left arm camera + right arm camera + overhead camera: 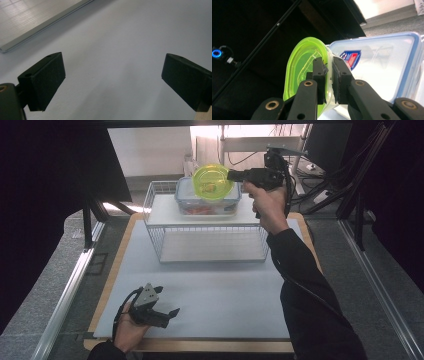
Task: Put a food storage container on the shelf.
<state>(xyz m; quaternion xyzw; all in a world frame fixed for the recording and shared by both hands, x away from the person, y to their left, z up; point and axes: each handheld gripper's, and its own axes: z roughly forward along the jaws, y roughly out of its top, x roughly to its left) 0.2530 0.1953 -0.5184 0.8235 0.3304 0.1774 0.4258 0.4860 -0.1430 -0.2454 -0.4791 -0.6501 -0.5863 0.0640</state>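
- Right gripper (231, 175) is up over the far part of the desk (225, 300), jaws clamped narrow on the rim of a small green bowl (210, 182).
- Right gripper view: the right gripper (329, 75) has one pad inside the green bowl (304, 75) wall and one outside, with the thin plastic pinched between them.
- The bowl is lifted and tilted, its opening turned towards the high camera. It hangs just above the clear container (207, 202).
- Clear container has a blue-edged lid, with a red-and-blue logo seen in the right gripper view on the container (387, 65). Reddish contents show through its side in the high view; can't tell what they are.
- The container sits on the top shelf of a white wire rack (155, 232), at the far side of the desk, roughly centre.
- The rack's lower shelf carries a pale board.
- Left gripper (167, 312) is at the near left of the desk, in the person's hand and low over the surface, well apart from the rack.
- Left gripper view: the left gripper (112, 77) has its jaws wide, with bare pale desk (120, 37) surface between the pads.
- A dark sleeve (310, 290) runs from the near right edge up to the right hand.
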